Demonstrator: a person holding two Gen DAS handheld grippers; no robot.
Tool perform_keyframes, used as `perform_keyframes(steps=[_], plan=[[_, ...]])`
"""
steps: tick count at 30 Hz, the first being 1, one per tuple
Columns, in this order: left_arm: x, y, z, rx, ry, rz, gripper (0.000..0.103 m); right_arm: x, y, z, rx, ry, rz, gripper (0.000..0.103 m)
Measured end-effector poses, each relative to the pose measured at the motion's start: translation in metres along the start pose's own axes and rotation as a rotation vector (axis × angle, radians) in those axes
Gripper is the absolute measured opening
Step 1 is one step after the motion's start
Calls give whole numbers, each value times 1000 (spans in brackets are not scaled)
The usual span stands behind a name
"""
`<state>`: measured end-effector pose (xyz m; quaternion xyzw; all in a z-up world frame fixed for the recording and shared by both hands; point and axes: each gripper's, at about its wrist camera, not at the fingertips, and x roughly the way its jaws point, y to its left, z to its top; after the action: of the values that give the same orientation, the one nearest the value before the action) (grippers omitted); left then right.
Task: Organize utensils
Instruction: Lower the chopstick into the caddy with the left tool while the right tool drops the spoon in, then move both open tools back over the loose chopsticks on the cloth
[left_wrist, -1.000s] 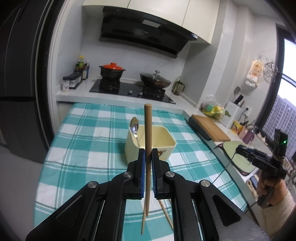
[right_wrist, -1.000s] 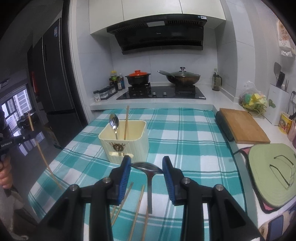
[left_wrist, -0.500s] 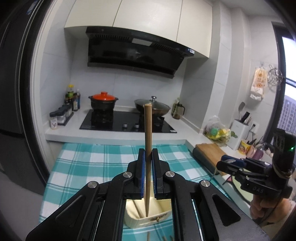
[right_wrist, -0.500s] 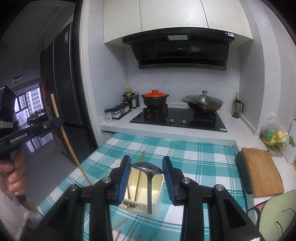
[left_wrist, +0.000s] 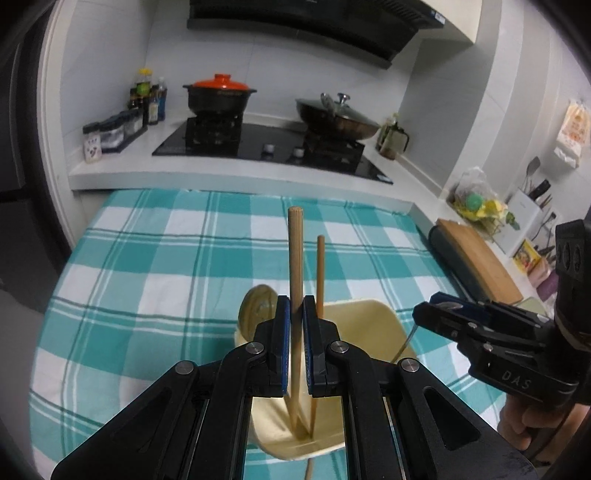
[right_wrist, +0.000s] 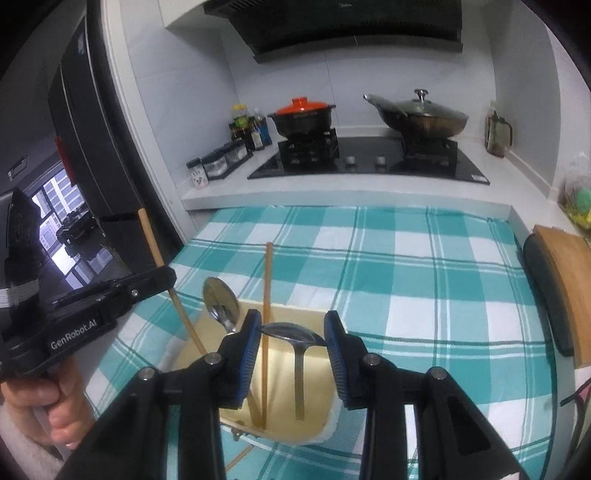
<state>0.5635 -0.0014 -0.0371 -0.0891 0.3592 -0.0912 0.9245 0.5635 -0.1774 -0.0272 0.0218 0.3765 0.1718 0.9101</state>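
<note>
A cream utensil holder (left_wrist: 365, 328) (right_wrist: 295, 373) stands on the checked tablecloth. My left gripper (left_wrist: 296, 314) is shut on a wooden chopstick (left_wrist: 295, 258), held upright with its lower end inside the holder; this chopstick shows in the right wrist view (right_wrist: 162, 273). A second chopstick (left_wrist: 320, 273) (right_wrist: 266, 295) and a metal spoon (left_wrist: 255, 314) (right_wrist: 219, 301) stand in the holder. My right gripper (right_wrist: 291, 332) is shut on a metal spoon (right_wrist: 295, 334), bowl up, handle reaching down into the holder.
The teal checked tablecloth (left_wrist: 166, 258) covers the table. A stove with a red-lidded pot (left_wrist: 219, 96) and a wok (left_wrist: 336, 118) is behind. A wooden cutting board (left_wrist: 476, 254) lies at the right. A loose chopstick (right_wrist: 240, 456) lies in front of the holder.
Both grippers have moved over the holder and tilted down. The chopstick's lower end and the spoon's handle now reach into the holder.
</note>
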Motion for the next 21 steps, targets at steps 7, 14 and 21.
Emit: perform_keyframes(steps=[7,14,21], plan=[[33,-3,-10,20,67,53,7,46,-17,-3,15,45,-71,35],[-24,10,-16,16,61,39,36,39,-24,4,83,36,-81,36],[-150,39,-96,107,46,104,76,-69,-10,-26,7,-20,-8,40]])
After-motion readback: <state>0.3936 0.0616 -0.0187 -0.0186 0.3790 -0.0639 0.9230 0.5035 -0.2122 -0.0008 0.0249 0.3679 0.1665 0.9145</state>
